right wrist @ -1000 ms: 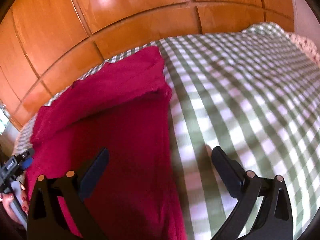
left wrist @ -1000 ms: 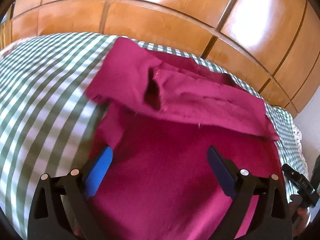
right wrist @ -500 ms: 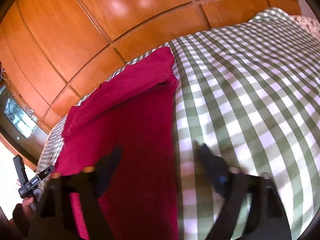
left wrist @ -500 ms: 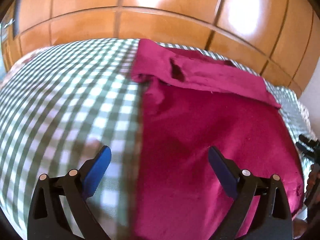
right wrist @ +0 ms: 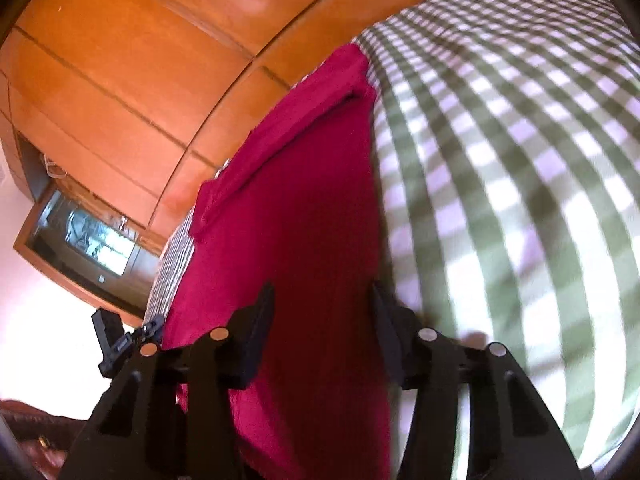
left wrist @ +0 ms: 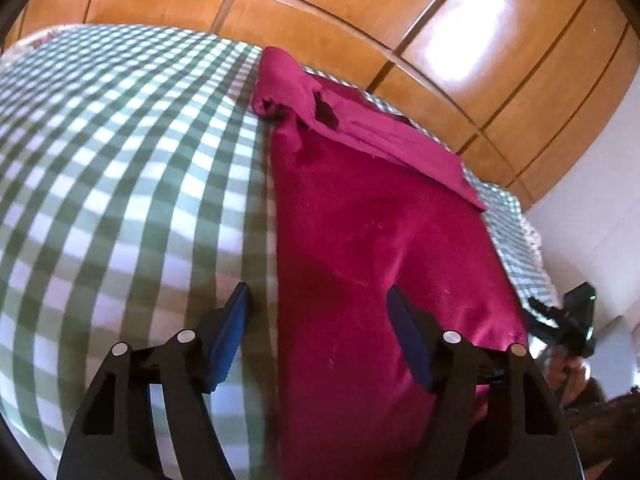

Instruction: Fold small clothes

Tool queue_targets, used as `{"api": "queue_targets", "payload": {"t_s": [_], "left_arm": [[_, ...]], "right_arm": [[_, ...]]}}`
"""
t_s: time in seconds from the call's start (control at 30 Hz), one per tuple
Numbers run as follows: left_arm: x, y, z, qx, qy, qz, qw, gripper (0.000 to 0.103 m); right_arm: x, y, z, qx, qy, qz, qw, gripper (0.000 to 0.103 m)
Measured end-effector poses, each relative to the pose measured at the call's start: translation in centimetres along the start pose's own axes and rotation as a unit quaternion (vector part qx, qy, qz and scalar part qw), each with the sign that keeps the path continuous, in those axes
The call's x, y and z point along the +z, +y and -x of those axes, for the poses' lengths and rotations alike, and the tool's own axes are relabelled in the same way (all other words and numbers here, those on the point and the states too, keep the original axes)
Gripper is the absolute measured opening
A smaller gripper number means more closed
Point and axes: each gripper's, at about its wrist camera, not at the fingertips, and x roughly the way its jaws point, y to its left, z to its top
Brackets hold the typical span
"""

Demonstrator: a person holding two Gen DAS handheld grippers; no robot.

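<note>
Cloth (left wrist: 360, 240), magenta, is laid lengthwise up the frame on the bed (left wrist: 120, 160); both closing tools (left wrist: 316, 312) (right wrist: 322, 304) are spread astride its side edges, unpinched.

We see a matt, soft crimson cloth garment (left wrist: 360, 240) on a woven checked cotton sheet (left wrist: 120, 160); at twelve o'clock, glossy varnished wood panels (left wrist: 320, 12) reflect light.

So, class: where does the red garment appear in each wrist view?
Left wrist: red garment fills centre-right, its left edge between the open left gripper tips.
Right wrist: it fills centre-left, right edge by the open right gripper.
Shared landmark: folded-over top band.
</note>
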Motion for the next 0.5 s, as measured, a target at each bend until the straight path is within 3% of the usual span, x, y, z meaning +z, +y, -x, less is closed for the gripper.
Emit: {"api": "queue_targets", "payload": {"t_s": [0.1,0.33,0.47,0.5], "left_arm": [[-0.8,-0.2,0.6,-0.017,0.018,-0.003,0.9997,0.055],[-3.2,0.0,1.8,-0.067,0.055,-0.010,0.9962,0.054],[-4.6,0.1,2.2,-0.113,0.084,0.006,0.9900,0.054],[-4.8,0.0,2.1,-0.120,0.088,0.010,0.9888,0.048]], "right_arm": [[-1.0,0.0,0.4,0.004,0.011,-0.005,1.000,0.049],[-3.4,-1.5,1.4,0.060,0.053,-0.064,0.995,0.048],[-4.6,-2.3,1.6,0.092,0.065,-0.092,0.989,0.048],[-4.7,-2.3,1.4,0.097,0.070,-0.097,0.988,0.047]]}}
